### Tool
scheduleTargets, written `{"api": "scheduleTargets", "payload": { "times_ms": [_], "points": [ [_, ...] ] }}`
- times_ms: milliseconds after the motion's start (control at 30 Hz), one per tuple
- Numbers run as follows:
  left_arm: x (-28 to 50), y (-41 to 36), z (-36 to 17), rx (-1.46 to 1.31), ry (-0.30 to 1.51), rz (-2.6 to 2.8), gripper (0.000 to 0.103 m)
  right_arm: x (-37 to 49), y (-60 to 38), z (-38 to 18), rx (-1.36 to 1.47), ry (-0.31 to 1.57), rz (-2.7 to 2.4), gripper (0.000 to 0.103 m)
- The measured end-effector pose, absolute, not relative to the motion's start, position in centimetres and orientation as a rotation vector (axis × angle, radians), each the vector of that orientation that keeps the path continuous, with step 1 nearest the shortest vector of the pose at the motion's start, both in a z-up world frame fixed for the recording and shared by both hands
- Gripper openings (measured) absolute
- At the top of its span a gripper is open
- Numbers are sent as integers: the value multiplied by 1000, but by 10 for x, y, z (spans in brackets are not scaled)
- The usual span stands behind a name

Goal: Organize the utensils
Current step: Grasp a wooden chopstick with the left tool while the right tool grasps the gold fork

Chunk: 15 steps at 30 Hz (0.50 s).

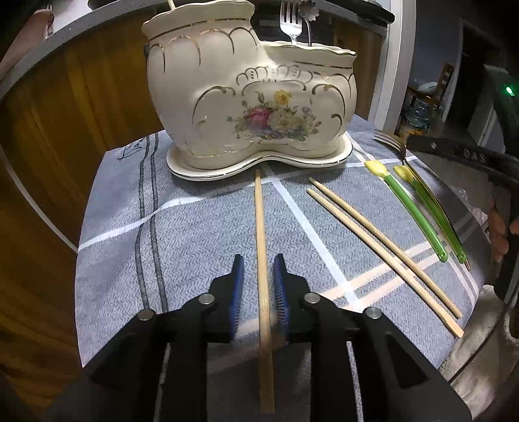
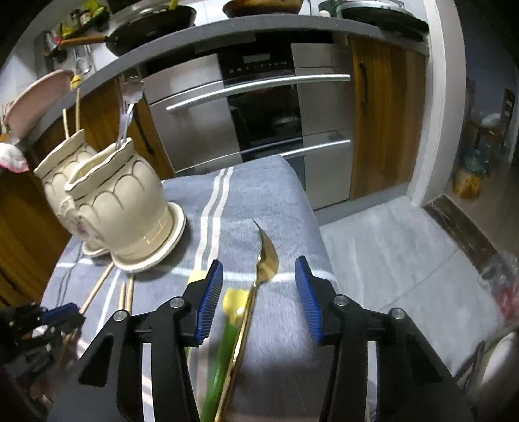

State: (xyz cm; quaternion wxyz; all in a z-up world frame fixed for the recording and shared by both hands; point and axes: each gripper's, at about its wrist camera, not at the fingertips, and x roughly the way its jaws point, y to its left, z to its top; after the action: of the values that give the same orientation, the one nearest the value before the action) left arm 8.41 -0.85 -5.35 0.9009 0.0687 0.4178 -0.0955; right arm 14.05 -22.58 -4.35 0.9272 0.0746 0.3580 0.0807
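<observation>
A cream floral ceramic utensil holder (image 1: 246,97) stands at the back of the grey cloth, with a fork (image 1: 290,22) in its lower compartment; it also shows in the right wrist view (image 2: 120,201). My left gripper (image 1: 258,259) is open, its jaws on either side of a wooden chopstick (image 1: 261,246) lying on the cloth, pads apart from it. Two more chopsticks (image 1: 382,250) lie to the right. My right gripper (image 2: 259,269) is open above a gold fork (image 2: 256,285) and a green-handled yellow utensil (image 2: 227,331).
Two green-handled utensils (image 1: 412,214) and the gold fork (image 1: 394,144) lie at the cloth's right edge (image 1: 467,276). The right gripper's body (image 1: 470,159) is beside them. An oven (image 2: 259,107) and wooden cabinets stand behind. Tiled floor (image 2: 405,240) lies right of the table.
</observation>
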Motion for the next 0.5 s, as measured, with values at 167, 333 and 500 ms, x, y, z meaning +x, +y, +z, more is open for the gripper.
{"api": "scheduleTargets", "payload": {
  "times_ms": [167, 333, 500],
  "points": [
    [88, -7, -54, 150, 858, -215, 24, 163, -217, -53, 140, 803, 154, 35],
    [93, -2, -56, 144, 856, -232, 24, 173, -214, -62, 129, 840, 133, 25],
    [100, 4, -58, 140, 847, -239, 22, 172, -219, -61, 176, 826, 165, 12]
  ]
}}
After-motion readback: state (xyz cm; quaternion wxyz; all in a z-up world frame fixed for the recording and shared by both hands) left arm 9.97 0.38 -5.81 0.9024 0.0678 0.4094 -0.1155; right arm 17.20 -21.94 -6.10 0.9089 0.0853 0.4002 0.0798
